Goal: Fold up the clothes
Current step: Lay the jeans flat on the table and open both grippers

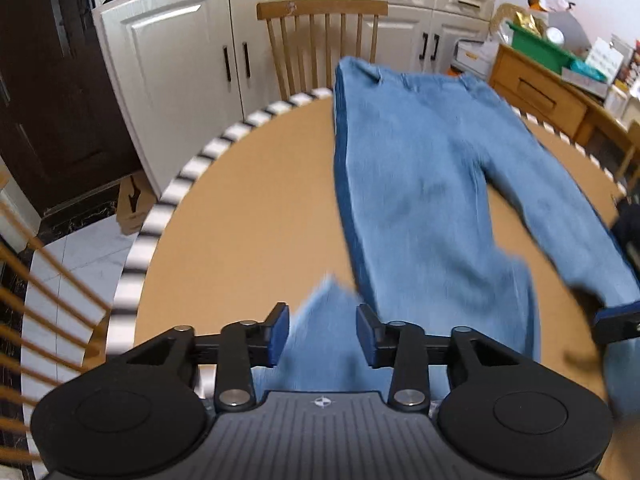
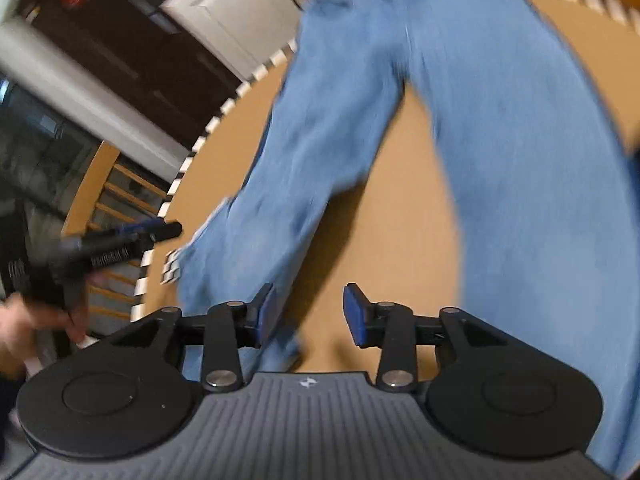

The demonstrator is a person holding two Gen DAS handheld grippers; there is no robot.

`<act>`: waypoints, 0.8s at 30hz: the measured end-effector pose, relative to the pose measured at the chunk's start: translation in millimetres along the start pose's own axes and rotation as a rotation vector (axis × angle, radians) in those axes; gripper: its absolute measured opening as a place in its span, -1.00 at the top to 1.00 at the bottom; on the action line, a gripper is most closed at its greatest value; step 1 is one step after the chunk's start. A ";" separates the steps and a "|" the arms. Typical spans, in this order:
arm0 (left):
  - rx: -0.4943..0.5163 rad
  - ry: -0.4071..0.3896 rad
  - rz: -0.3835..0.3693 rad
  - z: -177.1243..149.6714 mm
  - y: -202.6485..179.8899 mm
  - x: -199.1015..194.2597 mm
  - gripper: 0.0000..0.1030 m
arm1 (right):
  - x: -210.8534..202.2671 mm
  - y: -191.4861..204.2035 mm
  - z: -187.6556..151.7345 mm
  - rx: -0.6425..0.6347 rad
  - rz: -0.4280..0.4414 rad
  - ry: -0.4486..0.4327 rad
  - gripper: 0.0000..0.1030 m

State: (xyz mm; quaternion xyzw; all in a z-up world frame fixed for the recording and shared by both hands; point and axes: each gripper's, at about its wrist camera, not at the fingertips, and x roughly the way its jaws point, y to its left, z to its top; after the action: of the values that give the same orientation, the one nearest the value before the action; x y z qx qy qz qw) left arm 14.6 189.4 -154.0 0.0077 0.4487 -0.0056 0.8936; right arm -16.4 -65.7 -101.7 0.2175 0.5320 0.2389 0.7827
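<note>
Home dining room, cream cupboards along the wall, spindle-back wooden chair at a round table, cluttered wooden sideboard

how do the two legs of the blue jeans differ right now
In the left wrist view, the left leg of the light blue denim jeans runs straight toward the left gripper, cuff between its open fingers. The right leg angles outward toward the right gripper. Both lie on the tan round table.
</note>
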 end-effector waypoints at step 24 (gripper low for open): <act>-0.335 -0.065 -0.049 -45.4 40.2 -49.5 0.95 | -19.0 65.0 -80.0 0.065 -0.077 -0.083 -0.09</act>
State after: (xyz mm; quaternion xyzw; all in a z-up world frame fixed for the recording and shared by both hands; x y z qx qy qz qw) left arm -50.7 230.5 -141.1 -0.1525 0.4145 0.0470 0.8960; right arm -106.7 -18.9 -76.3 0.2319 0.5146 0.1821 0.8051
